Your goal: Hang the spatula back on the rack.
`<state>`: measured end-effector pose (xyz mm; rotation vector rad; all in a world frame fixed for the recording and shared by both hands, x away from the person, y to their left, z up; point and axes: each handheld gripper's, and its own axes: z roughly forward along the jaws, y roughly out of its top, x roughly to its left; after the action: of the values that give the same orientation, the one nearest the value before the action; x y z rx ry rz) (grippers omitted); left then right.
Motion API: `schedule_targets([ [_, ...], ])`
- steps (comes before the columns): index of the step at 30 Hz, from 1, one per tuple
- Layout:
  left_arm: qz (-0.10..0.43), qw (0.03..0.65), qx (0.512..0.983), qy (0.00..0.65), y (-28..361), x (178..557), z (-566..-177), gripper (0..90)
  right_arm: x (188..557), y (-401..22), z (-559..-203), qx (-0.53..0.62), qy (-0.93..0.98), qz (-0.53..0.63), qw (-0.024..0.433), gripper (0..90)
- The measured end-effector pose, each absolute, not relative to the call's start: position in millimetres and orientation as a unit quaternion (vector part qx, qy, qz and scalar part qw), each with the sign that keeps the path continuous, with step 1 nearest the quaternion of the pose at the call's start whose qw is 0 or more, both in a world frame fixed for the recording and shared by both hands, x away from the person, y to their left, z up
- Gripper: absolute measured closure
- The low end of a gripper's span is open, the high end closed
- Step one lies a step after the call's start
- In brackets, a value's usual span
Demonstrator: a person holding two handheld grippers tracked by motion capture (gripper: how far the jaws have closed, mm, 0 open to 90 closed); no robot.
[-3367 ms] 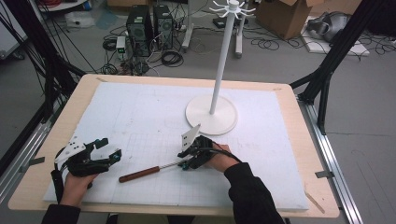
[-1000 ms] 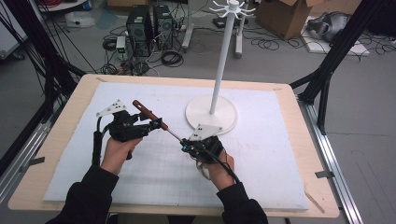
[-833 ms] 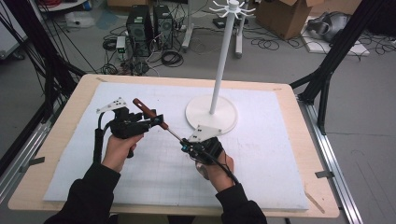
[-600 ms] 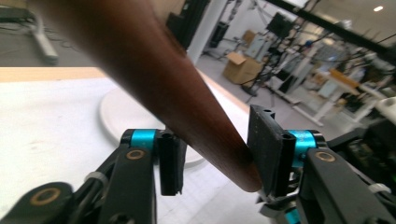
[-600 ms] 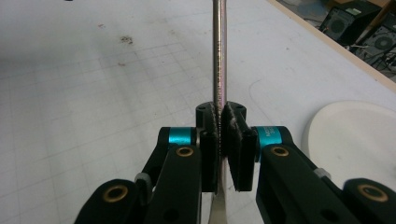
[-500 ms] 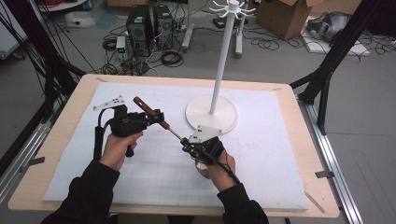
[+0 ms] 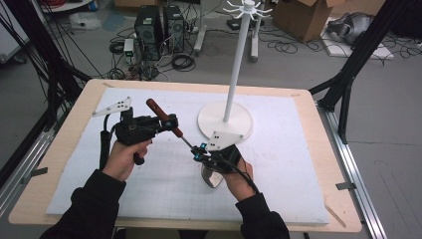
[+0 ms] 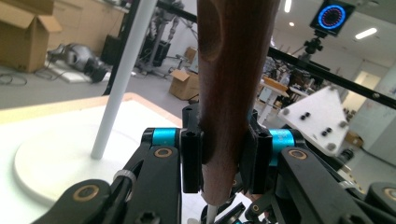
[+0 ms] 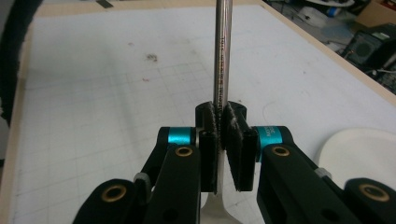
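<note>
Above the white surface (image 7: 149, 199), the left gripper (image 7: 169, 122) has just closed its fingers (image 8: 191, 158) on the spatula's wooden handle (image 8: 229, 93). Right gripper (image 7: 198, 153) fingers (image 9: 210, 149) clamp the metal shank (image 9: 223, 51) near the stand (image 7: 225, 122).

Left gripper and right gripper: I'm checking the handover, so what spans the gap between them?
In the high view, the spatula bridges it: left gripper on its wooden handle, right gripper on its metal shaft.

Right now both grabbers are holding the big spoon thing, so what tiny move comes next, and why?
Probably the right gripper should open and let go. The left gripper has just been closing and now clamps the utensil's wooden handle, while the right one pinches its metal shaft. One grip would free it to go to the white stand.
</note>
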<state>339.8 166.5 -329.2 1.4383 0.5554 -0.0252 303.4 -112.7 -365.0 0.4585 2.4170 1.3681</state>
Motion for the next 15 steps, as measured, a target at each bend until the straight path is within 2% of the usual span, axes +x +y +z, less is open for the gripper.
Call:
schedule_targets([
  [3,-0.006,0.719,0.658,0.223,165,338,-323,73.3,305,-115,-363,0.144,0.844,0.496,0.146,80.6],
  [5,0.000,0.722,0.660,0.206,166,336,-315,73.3,307,-118,-362,0.135,0.842,0.508,0.124,69.7],
  [9,-0.005,0.725,0.664,0.184,167,334,-307,73.3,313,-124,-358,0.098,0.832,0.542,0.074,61.8],
  [10,-0.007,0.727,0.664,0.176,166,333,-305,73.3,313,-124,-358,0.098,0.832,0.542,0.074,61.8],
  [13,-0.029,0.729,0.670,0.140,164,332,-297,73.2,322,-124,-355,0.056,0.821,0.568,0.012,58.8],
  [14,-0.029,0.729,0.670,0.140,164,332,-297,73.2,322,-124,-355,0.056,0.821,0.568,0.012,58.8],
  [15,-0.043,0.726,0.676,0.118,162,331,-293,73.2,325,-123,-352,0.035,0.816,0.577,-0.014,60.1],
])
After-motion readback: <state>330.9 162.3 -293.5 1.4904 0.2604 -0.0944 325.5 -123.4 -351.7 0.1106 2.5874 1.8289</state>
